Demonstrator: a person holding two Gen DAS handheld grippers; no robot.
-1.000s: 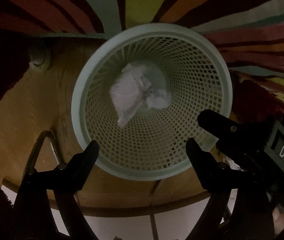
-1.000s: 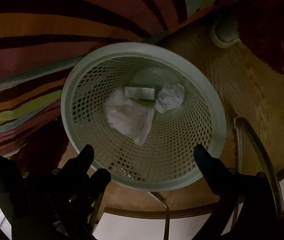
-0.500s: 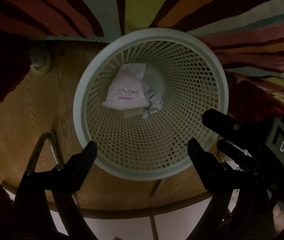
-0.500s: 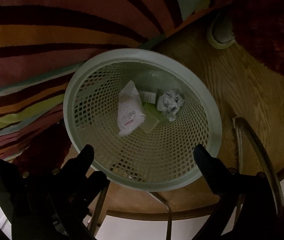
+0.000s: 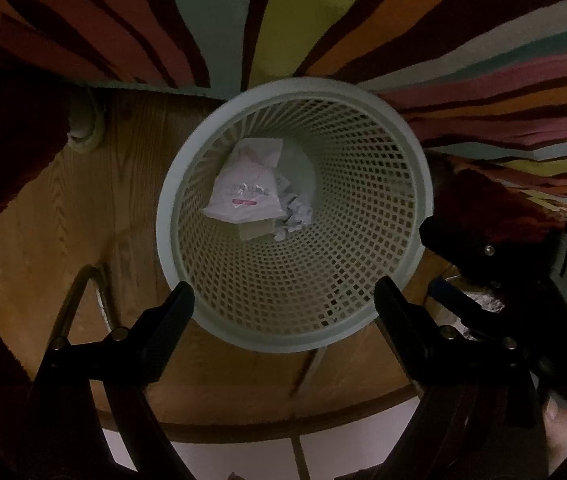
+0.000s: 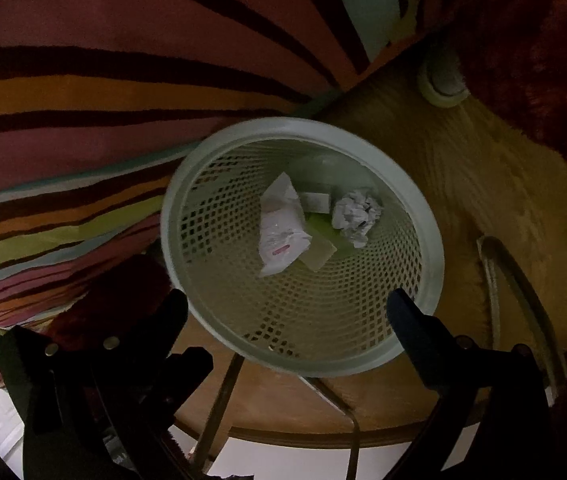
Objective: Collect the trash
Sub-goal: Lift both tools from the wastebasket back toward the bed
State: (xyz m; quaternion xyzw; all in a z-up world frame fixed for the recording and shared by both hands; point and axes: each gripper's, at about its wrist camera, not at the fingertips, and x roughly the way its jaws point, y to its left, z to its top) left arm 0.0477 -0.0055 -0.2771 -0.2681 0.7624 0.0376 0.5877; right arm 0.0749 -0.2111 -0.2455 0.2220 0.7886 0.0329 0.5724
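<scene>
A: Where's the trash sitting rn?

B: All lying in the bottom of the mesh basket (image 5: 367,184): white wrapper (image 5: 245,192), crumpled paper ball (image 6: 355,214), a card or two underneath. Nothing's being held.

A: Jaws?

B: Left gripper (image 5: 283,300) is hanging spread wide, empty. Right gripper (image 6: 287,308) is gaping too, w/ nothing between the fingers. Both are pointing steeply down at the basket rim.

A: Which way's the stuff lying from them?

B: Straight ahead and below, deep inside. Both are looking abt equally near. I'm guessing the drop's done and they're needing fresh litter elsewhere; none's showing on the wood floor (image 5: 63,208) or striped rug (image 6: 103,80).
</scene>
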